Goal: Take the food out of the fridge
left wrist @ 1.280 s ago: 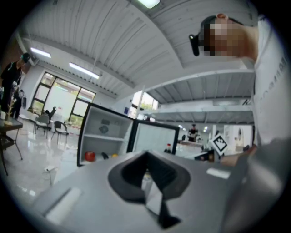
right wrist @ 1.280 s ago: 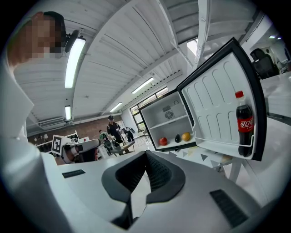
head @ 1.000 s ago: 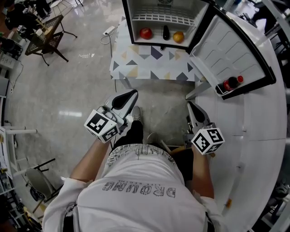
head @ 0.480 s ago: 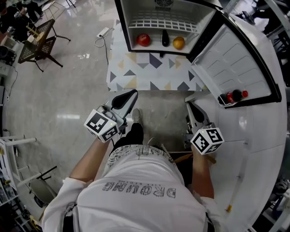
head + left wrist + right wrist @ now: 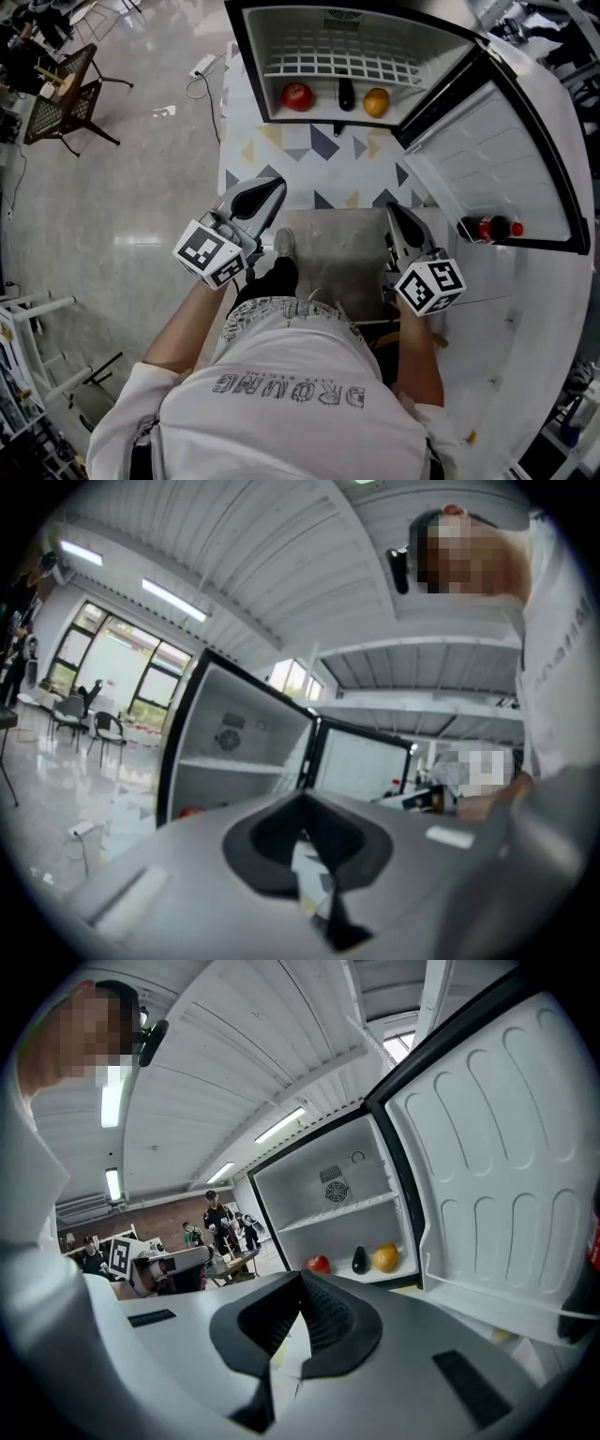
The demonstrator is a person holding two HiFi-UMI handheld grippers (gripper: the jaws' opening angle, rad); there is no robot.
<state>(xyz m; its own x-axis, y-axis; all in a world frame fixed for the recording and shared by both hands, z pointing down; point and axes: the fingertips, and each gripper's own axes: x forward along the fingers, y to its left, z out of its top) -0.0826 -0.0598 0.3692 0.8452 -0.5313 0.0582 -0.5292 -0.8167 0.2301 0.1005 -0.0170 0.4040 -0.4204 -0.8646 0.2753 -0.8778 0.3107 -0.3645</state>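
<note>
Compared with 1 second ago, the fridge (image 5: 246, 56) has come nearer at top centre, its 3 food items (image 5: 346, 94) are not yet taken out, and the left gripper (image 5: 270, 190) and right gripper (image 5: 395, 212) approach closed and empty.

The person holds both arms out in front, the left arm (image 5: 183, 328) and the right arm (image 5: 417, 361) side by side. The left gripper (image 5: 269, 192) and the right gripper (image 5: 394, 214) point far ahead, well apart. The right jaws are pressed together and hold nothing. The left jaws look closed and empty too, though that view is blurry.
</note>
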